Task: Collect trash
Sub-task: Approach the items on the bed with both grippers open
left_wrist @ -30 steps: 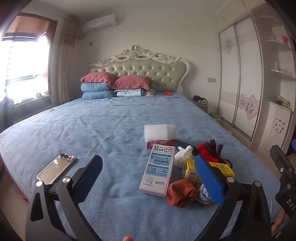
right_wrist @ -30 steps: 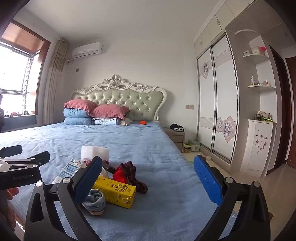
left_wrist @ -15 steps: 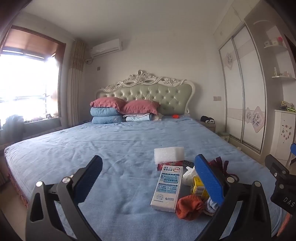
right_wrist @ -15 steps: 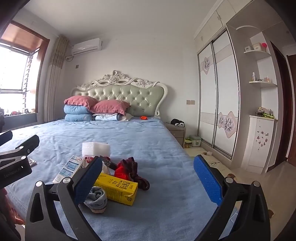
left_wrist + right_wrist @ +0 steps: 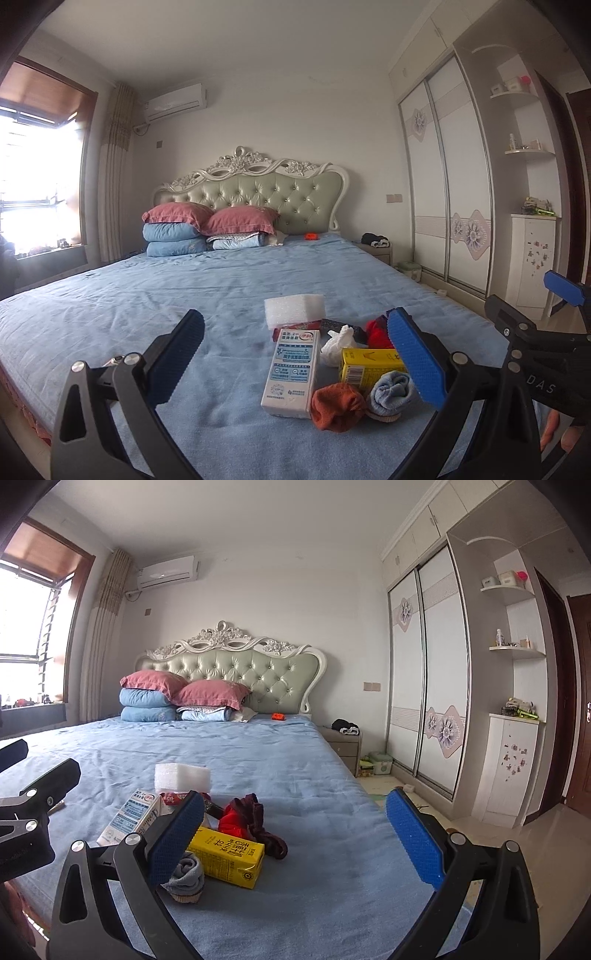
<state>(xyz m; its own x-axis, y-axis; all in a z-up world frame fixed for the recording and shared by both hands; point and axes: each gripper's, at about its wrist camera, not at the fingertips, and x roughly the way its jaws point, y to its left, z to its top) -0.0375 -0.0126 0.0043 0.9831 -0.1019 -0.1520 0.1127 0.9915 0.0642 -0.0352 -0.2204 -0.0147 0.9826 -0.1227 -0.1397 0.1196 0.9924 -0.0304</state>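
A heap of litter and clothing lies on the blue bed (image 5: 184, 295). It holds a white-and-blue carton (image 5: 291, 369), a yellow carton (image 5: 369, 363), a white foam block (image 5: 294, 308), a crumpled tissue (image 5: 338, 345), an orange sock (image 5: 336, 406), a blue-grey sock (image 5: 389, 393) and red cloth (image 5: 376, 330). My left gripper (image 5: 299, 354) is open, level with the heap and short of it. My right gripper (image 5: 297, 838) is open too, holding nothing. The yellow carton (image 5: 229, 856) and the grey sock (image 5: 186, 877) lie just beyond its left finger.
Pillows (image 5: 207, 229) are stacked against the tufted headboard (image 5: 258, 192), with a small orange item (image 5: 311, 235) beside them. A phone (image 5: 114, 360) peeks out behind my left finger. A nightstand (image 5: 341, 744), a floor bin (image 5: 380, 762) and wardrobe (image 5: 424, 701) stand right of the bed.
The left view has dropped lower and tilted up, so the phone is almost hidden behind the finger and the heap looks nearer. Both grippers stay open; nothing was picked up.
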